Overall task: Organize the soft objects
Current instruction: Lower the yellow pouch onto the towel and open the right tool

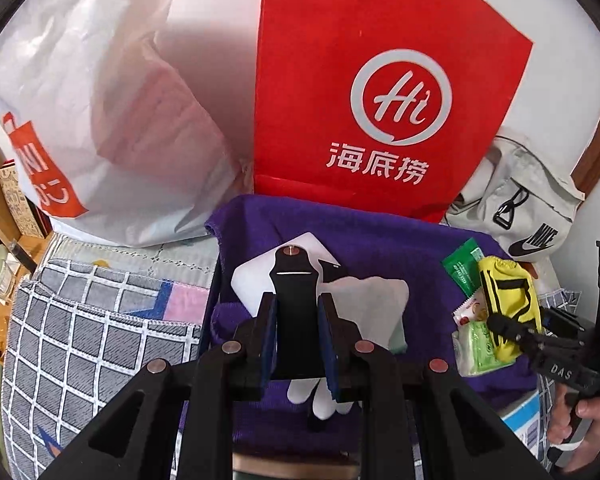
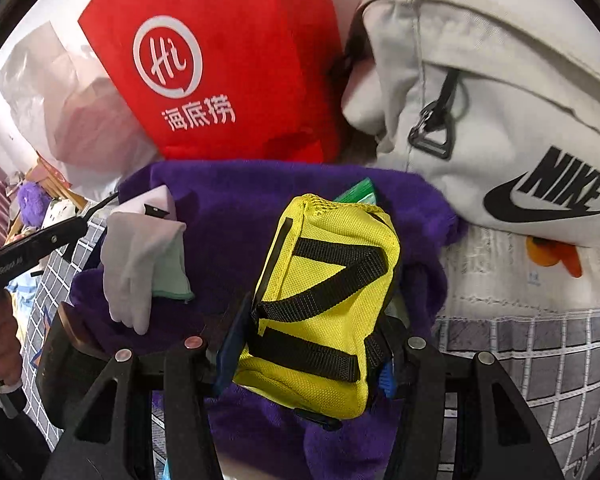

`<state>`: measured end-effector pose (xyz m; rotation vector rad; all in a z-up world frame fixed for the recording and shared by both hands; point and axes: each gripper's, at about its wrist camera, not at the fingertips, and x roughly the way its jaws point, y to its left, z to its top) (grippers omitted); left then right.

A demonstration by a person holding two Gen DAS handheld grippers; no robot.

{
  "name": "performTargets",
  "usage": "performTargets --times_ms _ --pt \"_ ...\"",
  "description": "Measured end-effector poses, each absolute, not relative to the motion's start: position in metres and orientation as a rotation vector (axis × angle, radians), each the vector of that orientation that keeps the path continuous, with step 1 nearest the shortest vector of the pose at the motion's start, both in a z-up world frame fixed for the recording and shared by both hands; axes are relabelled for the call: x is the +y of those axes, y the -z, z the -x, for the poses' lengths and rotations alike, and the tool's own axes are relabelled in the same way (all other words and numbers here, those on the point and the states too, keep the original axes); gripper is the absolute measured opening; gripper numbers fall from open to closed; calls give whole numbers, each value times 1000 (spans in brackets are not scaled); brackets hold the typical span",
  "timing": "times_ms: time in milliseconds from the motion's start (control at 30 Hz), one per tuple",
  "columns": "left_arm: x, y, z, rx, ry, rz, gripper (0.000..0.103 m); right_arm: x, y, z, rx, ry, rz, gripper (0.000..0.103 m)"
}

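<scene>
My left gripper [image 1: 298, 312] is shut on a black strap-like piece [image 1: 296, 280] and holds it over a white glove [image 1: 374, 300] and a white flat pad [image 1: 256, 276] on a purple towel [image 1: 380, 236]. My right gripper [image 2: 312, 336] is shut on a yellow pouch with black straps [image 2: 332, 280], held above the same purple towel [image 2: 228, 200]. The pouch also shows in the left wrist view [image 1: 506, 296]. The white glove [image 2: 140, 256] lies left of the pouch. A green packet [image 1: 462, 270] and small wrapped packets [image 1: 476, 344] lie on the towel's right side.
A red bag with a white logo [image 1: 380, 80] stands behind the towel. A white plastic bag [image 1: 92, 120] is at the left. A grey Nike bag [image 2: 500, 120] is at the right. A checked grey cloth [image 1: 80, 340] covers the surface. An orange toy [image 2: 556, 256] peeks from under the Nike bag.
</scene>
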<state>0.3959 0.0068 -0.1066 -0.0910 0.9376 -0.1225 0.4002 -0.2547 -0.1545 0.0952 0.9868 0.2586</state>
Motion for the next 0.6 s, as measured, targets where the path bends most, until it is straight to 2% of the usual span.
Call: performTargets --times_ms 200,400,467,600 --pt "0 119 -404 969 141 89 20 -253 162 -405 1012 -277 -121 59" --pt "3 128 -406 1014 150 117 21 -253 163 -406 1029 -290 -131 69" --pt "4 127 -405 1017 158 130 21 -250 161 -406 1031 -277 -104 78" --pt "6 120 -399 1017 147 119 40 -244 152 -400 998 -255 -42 81"
